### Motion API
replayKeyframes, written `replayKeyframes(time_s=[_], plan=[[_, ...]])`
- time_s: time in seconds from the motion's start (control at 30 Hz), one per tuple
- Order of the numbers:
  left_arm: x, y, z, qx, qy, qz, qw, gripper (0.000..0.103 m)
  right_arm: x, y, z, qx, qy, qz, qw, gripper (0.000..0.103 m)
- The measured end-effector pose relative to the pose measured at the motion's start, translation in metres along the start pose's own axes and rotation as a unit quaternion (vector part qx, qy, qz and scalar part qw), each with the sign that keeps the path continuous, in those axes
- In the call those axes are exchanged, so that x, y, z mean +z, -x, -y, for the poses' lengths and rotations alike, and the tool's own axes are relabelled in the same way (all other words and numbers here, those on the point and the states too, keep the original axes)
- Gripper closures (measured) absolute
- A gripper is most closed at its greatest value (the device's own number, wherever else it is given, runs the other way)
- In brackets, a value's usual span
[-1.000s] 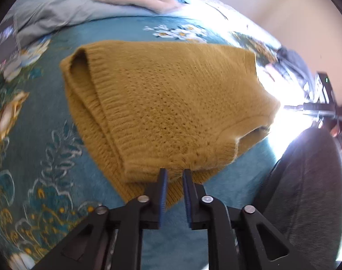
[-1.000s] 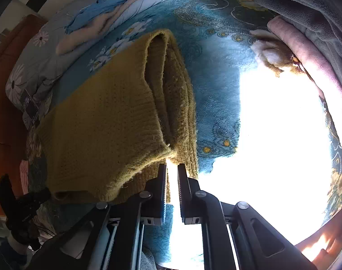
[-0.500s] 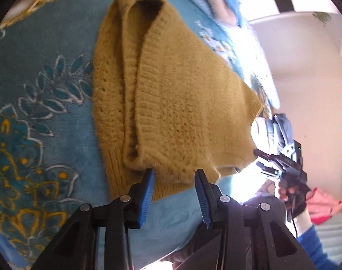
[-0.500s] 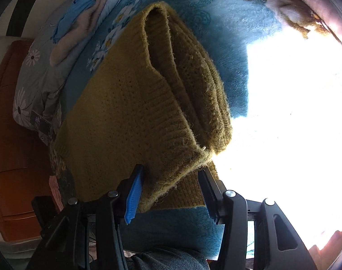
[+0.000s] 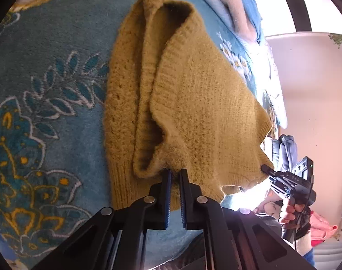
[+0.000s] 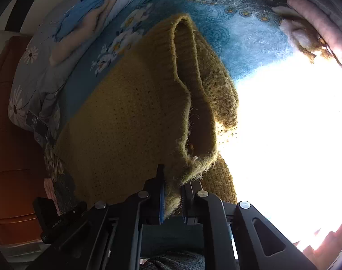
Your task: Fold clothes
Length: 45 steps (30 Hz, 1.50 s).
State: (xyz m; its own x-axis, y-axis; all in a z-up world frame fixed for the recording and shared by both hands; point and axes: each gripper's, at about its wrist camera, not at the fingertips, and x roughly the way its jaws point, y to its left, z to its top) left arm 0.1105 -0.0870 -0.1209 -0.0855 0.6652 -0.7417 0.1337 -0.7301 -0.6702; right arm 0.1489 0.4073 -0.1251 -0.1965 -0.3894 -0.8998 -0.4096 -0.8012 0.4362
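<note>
A mustard knitted sweater (image 5: 193, 101) lies folded on the teal bed cover, its layered edge facing me. In the left wrist view my left gripper (image 5: 175, 173) is closing its jaws on the near hem corner, and the pads pinch the knit. The right wrist view shows the same sweater (image 6: 125, 123), with my right gripper (image 6: 173, 180) closing on the opposite near corner; thick knit fills the gap between its pads. A hand holds the right gripper (image 5: 290, 184) at the sweater's right corner in the left wrist view.
The teal floral bed cover (image 5: 47, 112) spreads all round. Blue and peach bedding (image 6: 85, 22) lies at the far side, pink and grey folded clothes (image 6: 317, 18) at the upper right. A wooden cabinet (image 6: 13, 180) stands left. Sun glare whitens the right of the bed.
Half a second ago both grippers stood open around the sweater's near edge; now both have shut on it. The left gripper rolled and dropped earlier in the second.
</note>
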Motion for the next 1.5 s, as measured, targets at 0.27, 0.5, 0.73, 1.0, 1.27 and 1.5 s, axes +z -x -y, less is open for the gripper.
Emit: replayKeyframes(time_s=[0.27, 0.5, 0.73, 1.0, 1.27, 1.5], plan=[[-0.012, 0.010, -0.002, 0.030, -0.035, -0.008, 0.9989, 0.098, -0.014, 0.004, -0.002, -0.034, 0.034, -0.019, 0.999, 0.092], [-0.014, -0.009, -0.004, 0.056, -0.044, -0.017, 0.9973, 0.098, -0.011, -0.026, 0.015, -0.045, 0.000, -0.047, 0.998, 0.092], [-0.007, 0.004, 0.005, 0.033, -0.064, -0.022, 0.9971, 0.095, -0.009, -0.022, 0.002, -0.043, 0.034, -0.040, 0.998, 0.090], [0.025, 0.027, 0.008, 0.092, -0.082, 0.062, 0.9905, 0.033, 0.005, 0.005, -0.004, -0.055, 0.058, 0.043, 0.996, 0.043], [0.073, -0.009, 0.014, 0.114, -0.059, 0.069, 0.9893, 0.031, 0.043, -0.022, -0.003, -0.031, 0.031, 0.074, 0.996, 0.035], [0.087, -0.032, 0.025, 0.116, -0.068, 0.058, 0.9892, 0.025, 0.059, -0.040, 0.008, -0.005, 0.020, 0.077, 0.997, 0.033]])
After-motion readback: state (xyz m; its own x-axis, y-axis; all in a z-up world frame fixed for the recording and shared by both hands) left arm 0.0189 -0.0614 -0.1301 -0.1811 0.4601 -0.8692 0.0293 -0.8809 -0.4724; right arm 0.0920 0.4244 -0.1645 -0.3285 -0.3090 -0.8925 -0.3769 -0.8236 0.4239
